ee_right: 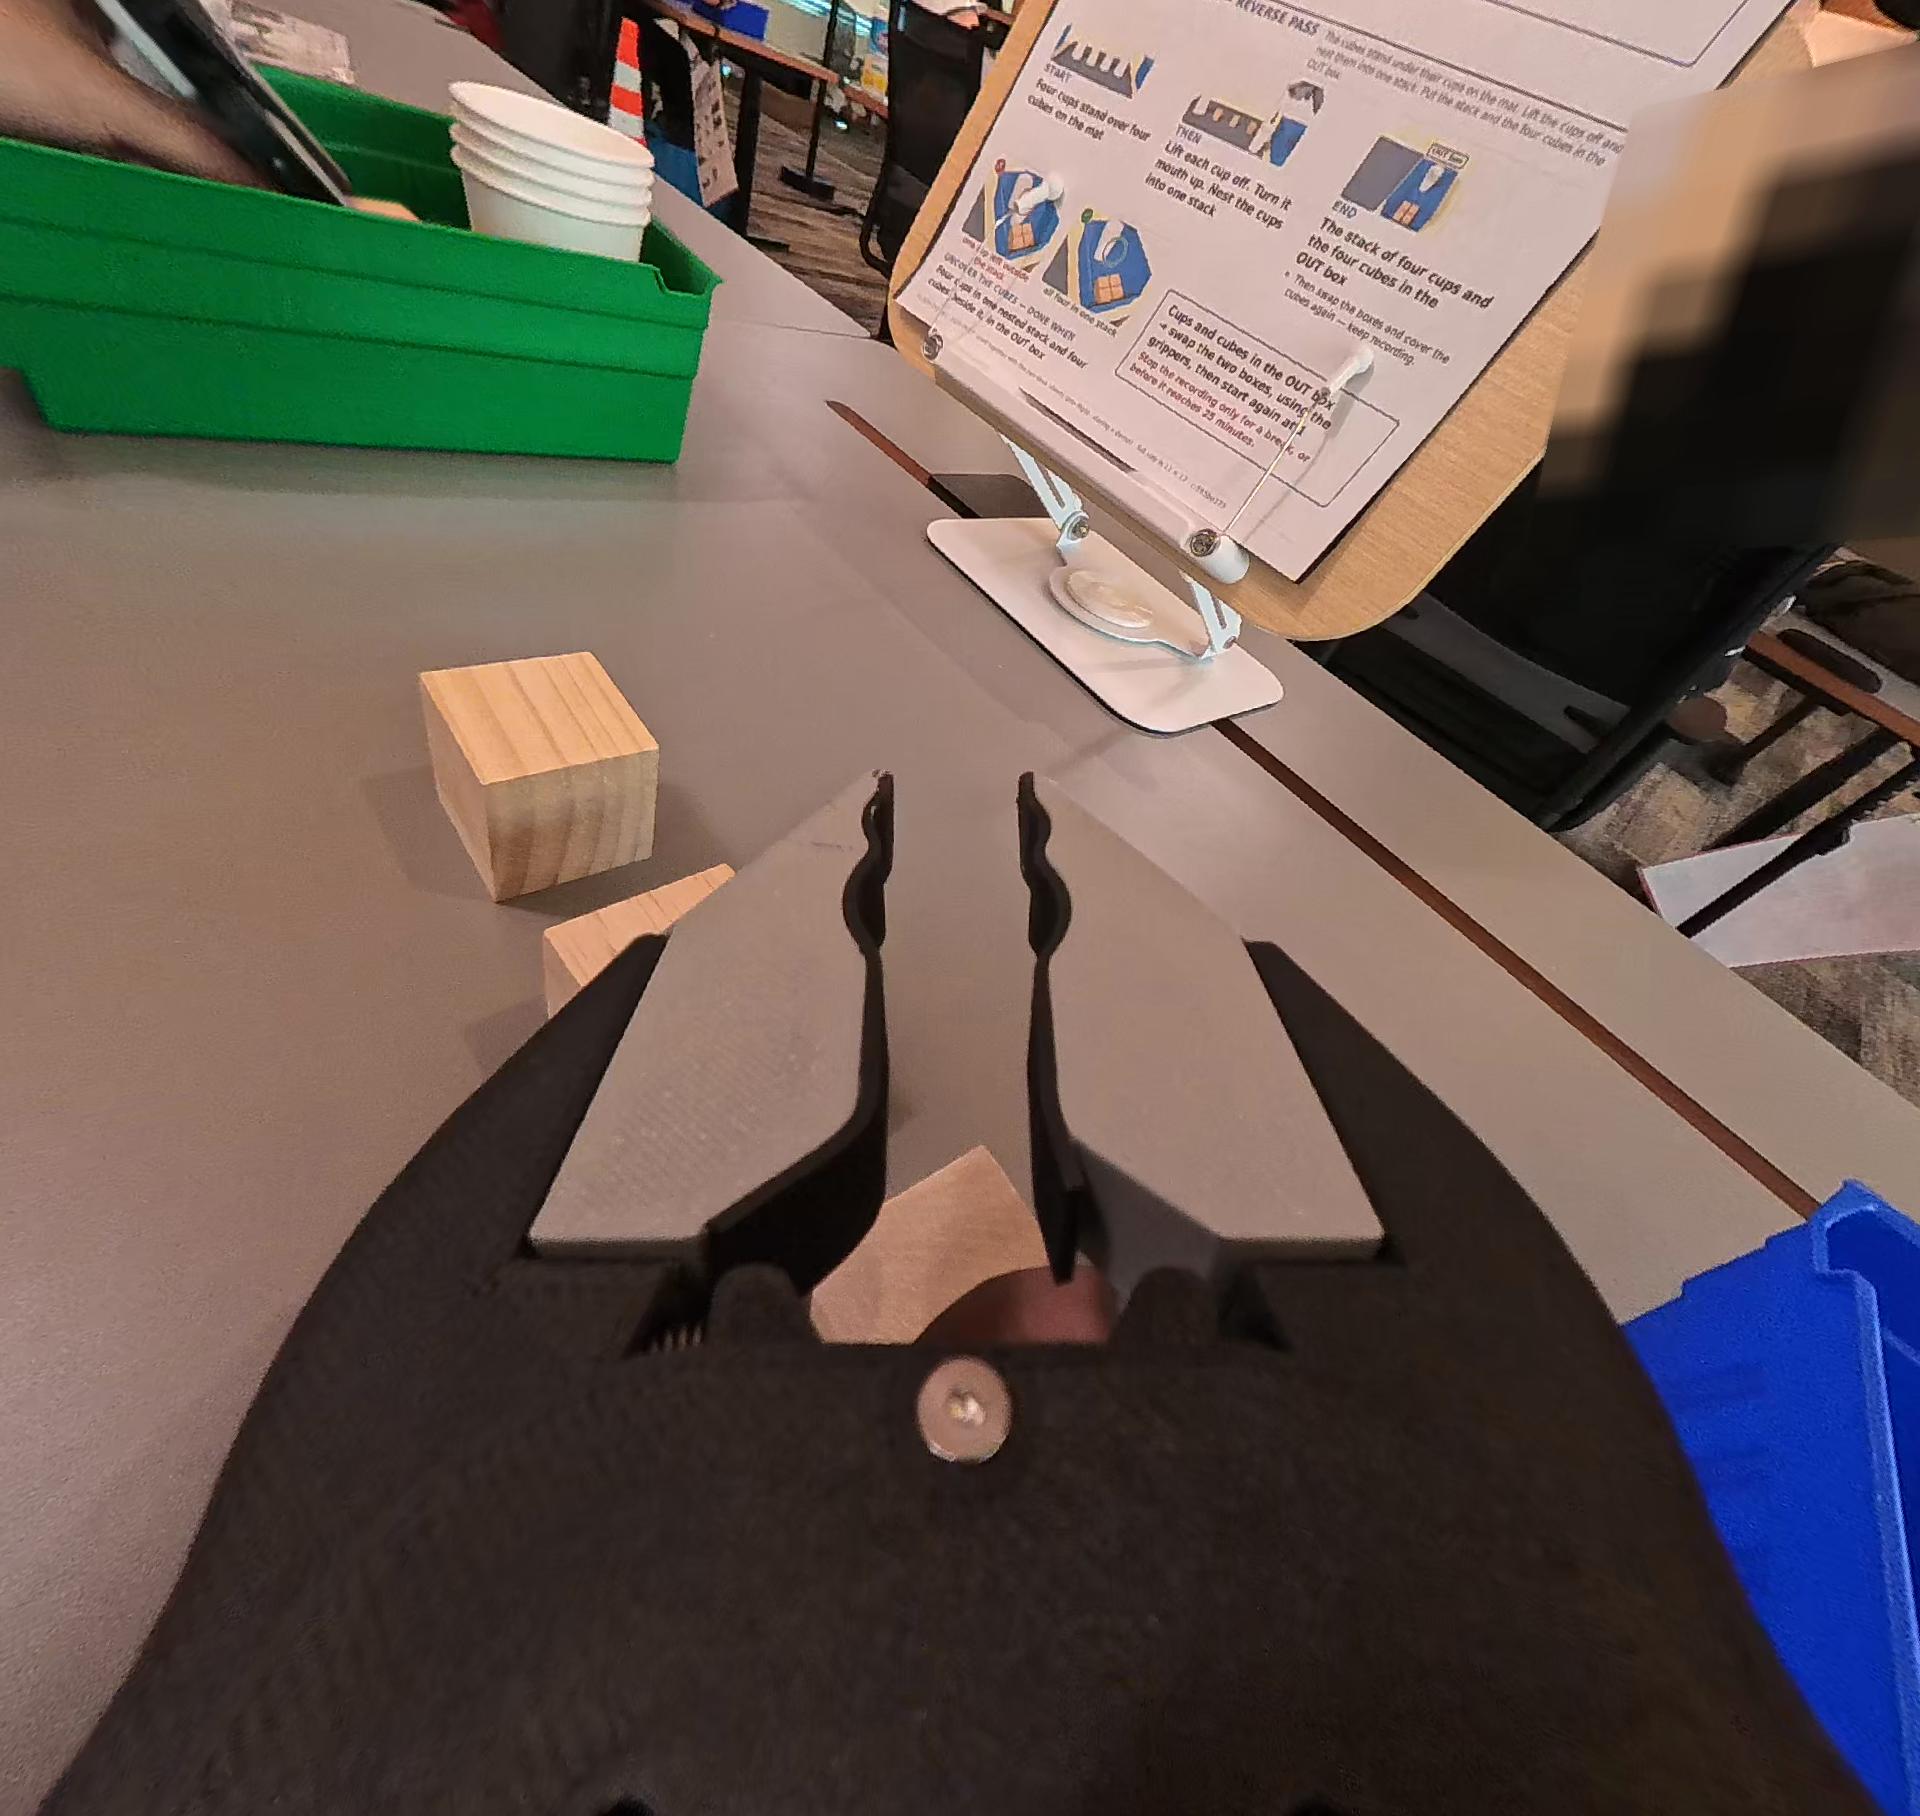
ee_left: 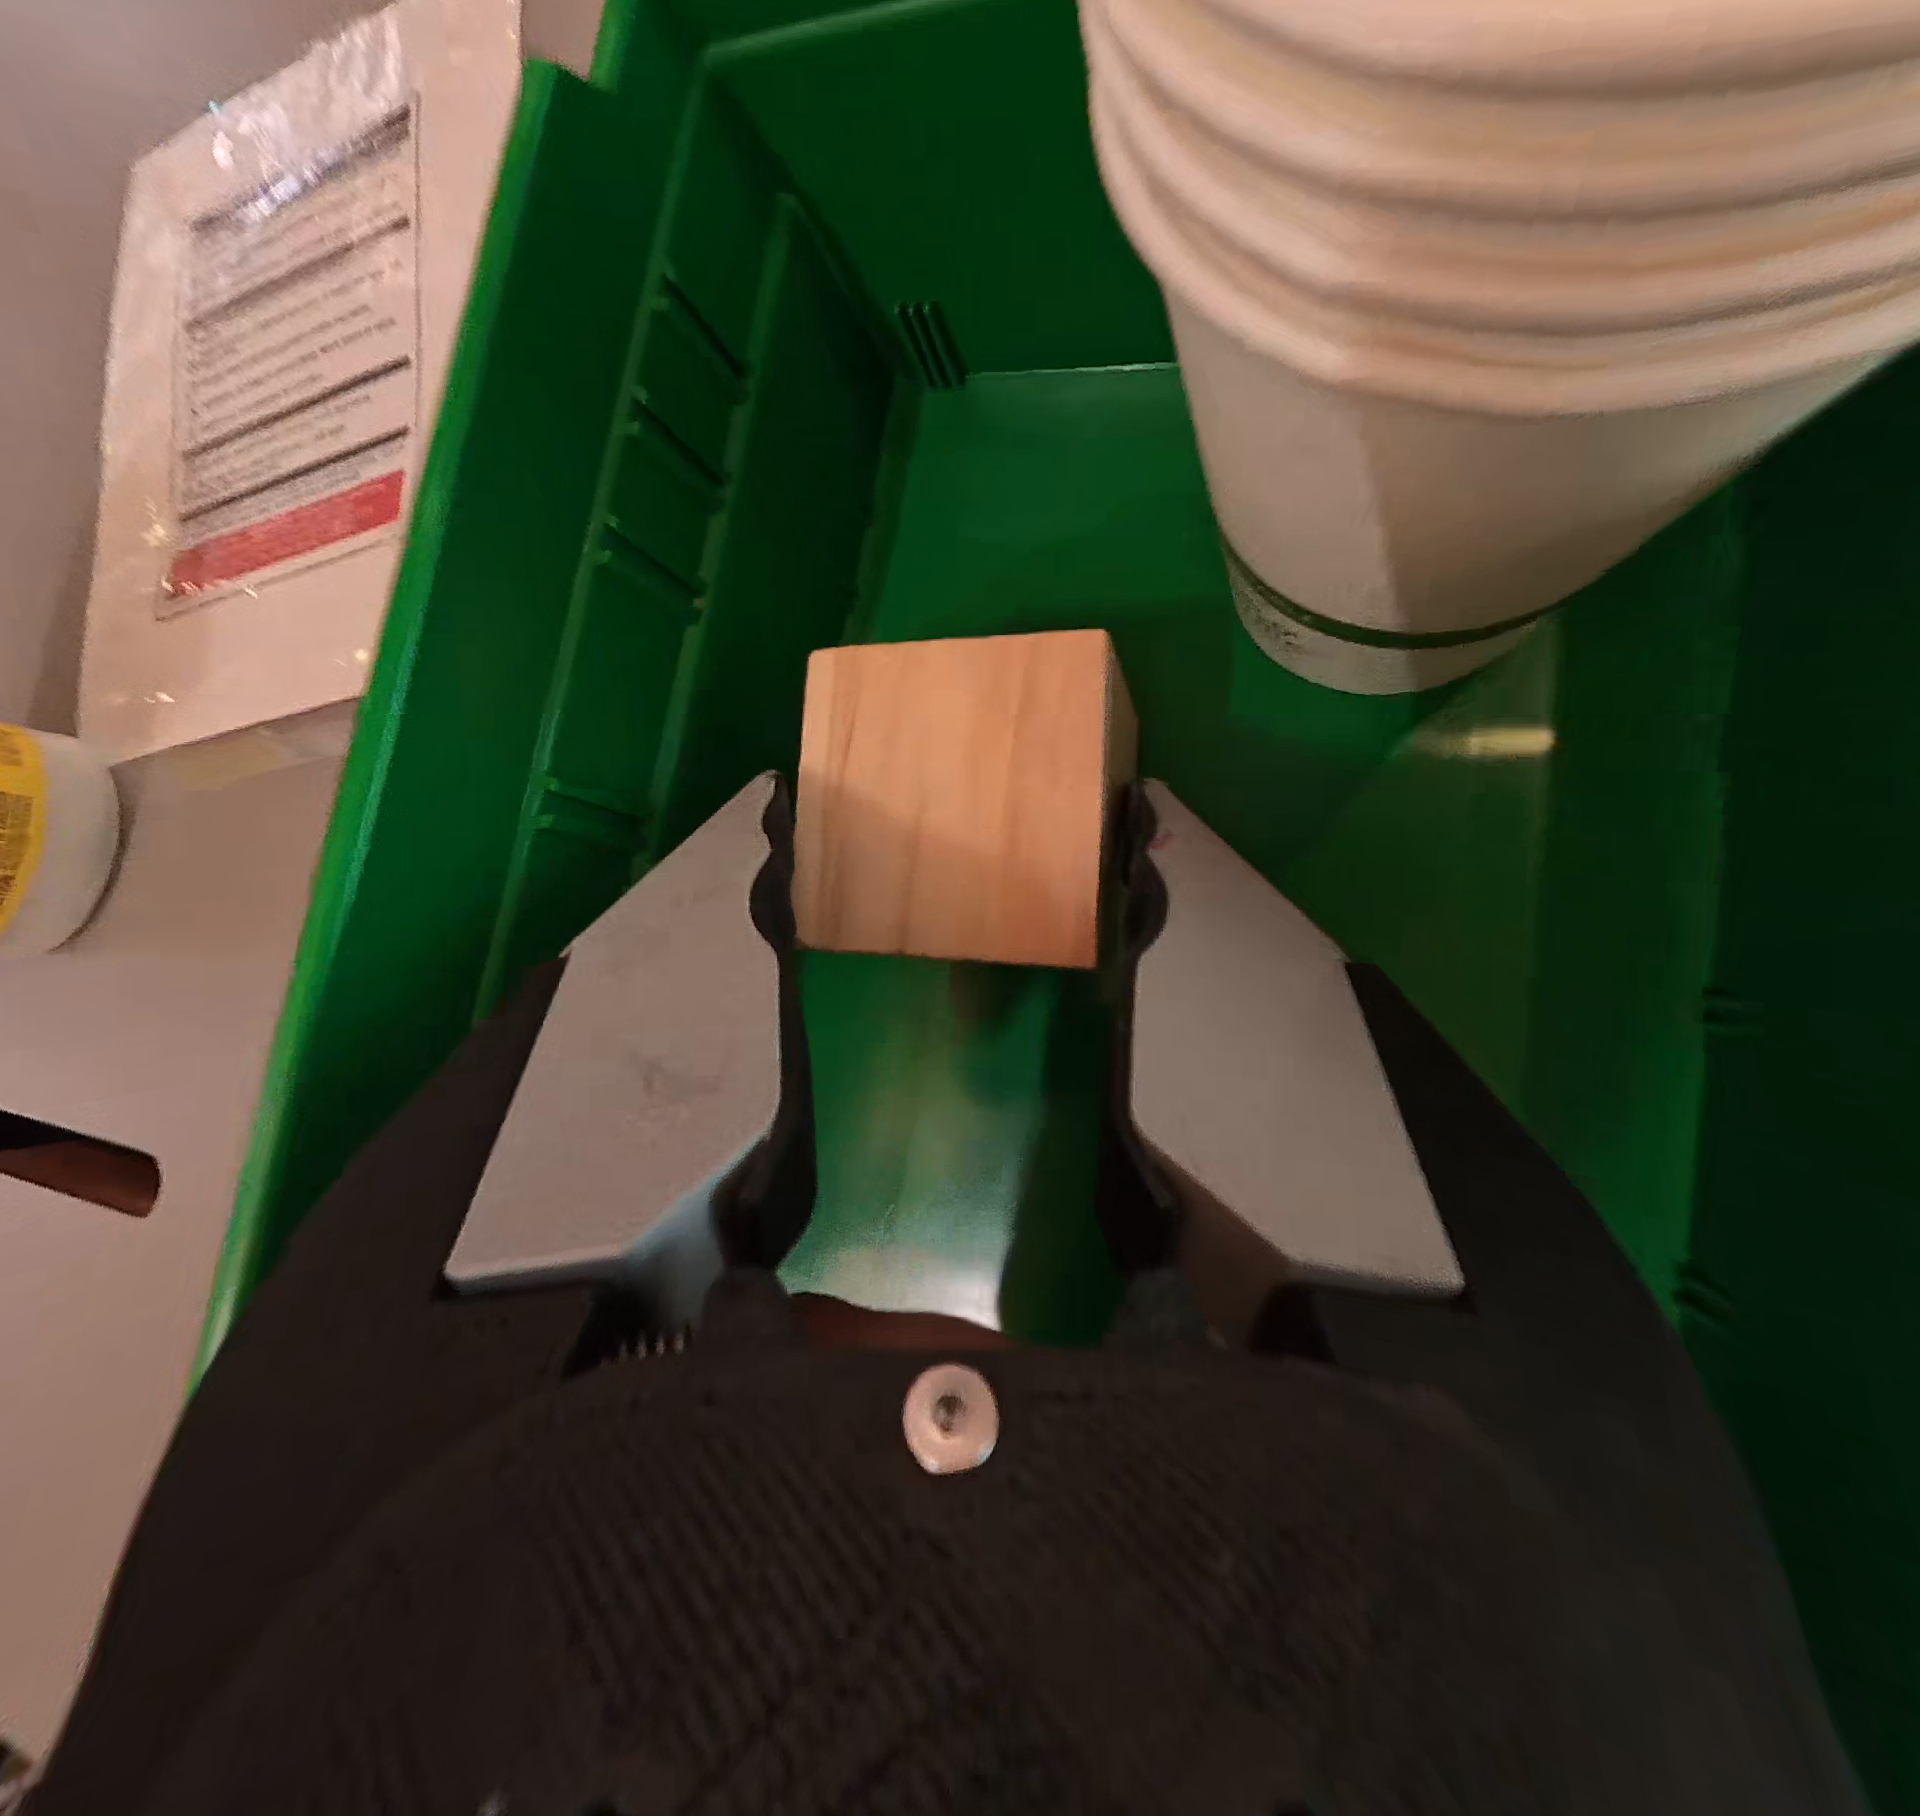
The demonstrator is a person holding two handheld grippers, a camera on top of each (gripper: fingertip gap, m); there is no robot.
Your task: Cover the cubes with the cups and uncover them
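Observation:
In the left wrist view my left gripper (ee_left: 951,831) reaches into the green bin (ee_left: 727,416). Both its pads press on the sides of a light wooden cube (ee_left: 951,810). A nested stack of white paper cups (ee_left: 1455,260) stands mouth up in the bin just right of it. In the right wrist view my right gripper (ee_right: 953,800) hovers over the grey table (ee_right: 312,1091), slightly open with nothing between its fingertips. A wooden cube (ee_right: 540,769) sits left of it, a second cube (ee_right: 623,925) is partly hidden by the left finger, and a third (ee_right: 935,1247) shows beneath the jaws.
The green bin (ee_right: 343,364) with the cups (ee_right: 551,171) is far left in the right wrist view. An instruction sheet on a wooden stand (ee_right: 1247,260) is ahead right. A blue bin (ee_right: 1787,1434) is near right. A laminated sheet (ee_left: 291,343) and a white bottle (ee_left: 42,841) lie left of the green bin.

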